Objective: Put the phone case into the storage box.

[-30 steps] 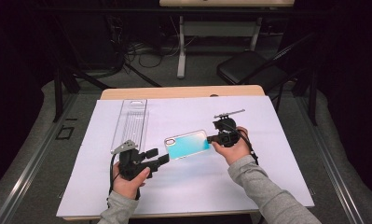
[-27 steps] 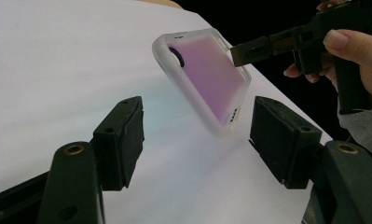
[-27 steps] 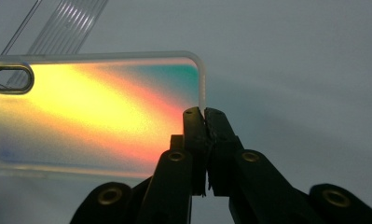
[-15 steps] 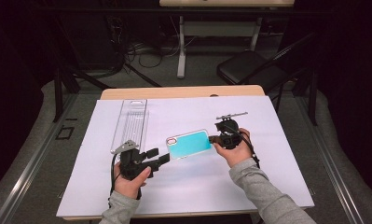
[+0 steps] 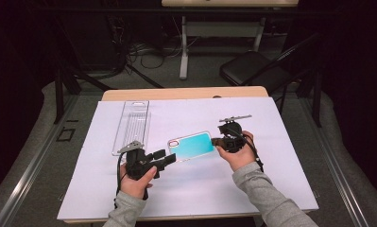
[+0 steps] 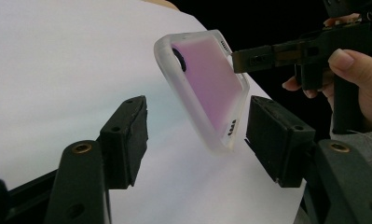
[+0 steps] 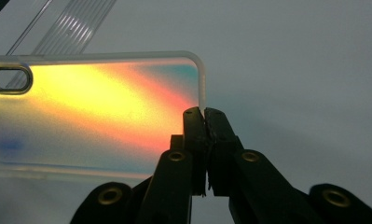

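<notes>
An iridescent phone case [image 5: 192,145] with a clear rim hangs above the white sheet; it looks teal from above, pink in the left gripper view [image 6: 207,88] and rainbow in the right gripper view [image 7: 95,112]. My right gripper [image 5: 218,141] [image 7: 203,113] is shut on the case's edge at its end away from the camera hole. My left gripper [image 5: 168,158] [image 6: 197,133] is open, its jaws standing either side of the case's lower corner without touching it.
A clear plastic package tray [image 5: 132,126] lies on the white sheet [image 5: 200,184] at the back left. The wooden table edge [image 5: 186,92] shows behind it. A black chair [image 5: 252,71] and cables stand on the floor beyond.
The case, held by my right gripper, has shifted slightly right and toward the left gripper's jaws. The left gripper has stayed about where it was, open.
</notes>
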Available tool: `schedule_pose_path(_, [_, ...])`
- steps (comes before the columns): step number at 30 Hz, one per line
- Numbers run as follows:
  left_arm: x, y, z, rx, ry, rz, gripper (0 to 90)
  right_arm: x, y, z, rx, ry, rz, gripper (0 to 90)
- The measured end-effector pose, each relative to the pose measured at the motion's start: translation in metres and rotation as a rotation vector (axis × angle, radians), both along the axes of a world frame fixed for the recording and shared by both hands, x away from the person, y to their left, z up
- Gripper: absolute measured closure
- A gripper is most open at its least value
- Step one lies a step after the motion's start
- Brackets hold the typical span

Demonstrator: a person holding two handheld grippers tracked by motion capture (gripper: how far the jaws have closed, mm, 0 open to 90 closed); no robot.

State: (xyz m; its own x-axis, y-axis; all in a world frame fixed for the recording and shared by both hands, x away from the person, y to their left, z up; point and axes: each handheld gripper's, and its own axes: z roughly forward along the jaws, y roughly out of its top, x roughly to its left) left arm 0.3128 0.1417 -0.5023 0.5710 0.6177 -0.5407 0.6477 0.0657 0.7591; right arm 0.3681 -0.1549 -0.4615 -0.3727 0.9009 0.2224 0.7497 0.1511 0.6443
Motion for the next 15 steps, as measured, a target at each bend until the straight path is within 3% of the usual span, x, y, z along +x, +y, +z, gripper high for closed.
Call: schedule_pose_path(15, [0.0055,-0.0061,0.0029,0.003,0.016,-0.01,50.7,-0.0024,0.0,0.0015,0.009,-0.011,0.009,88.6])
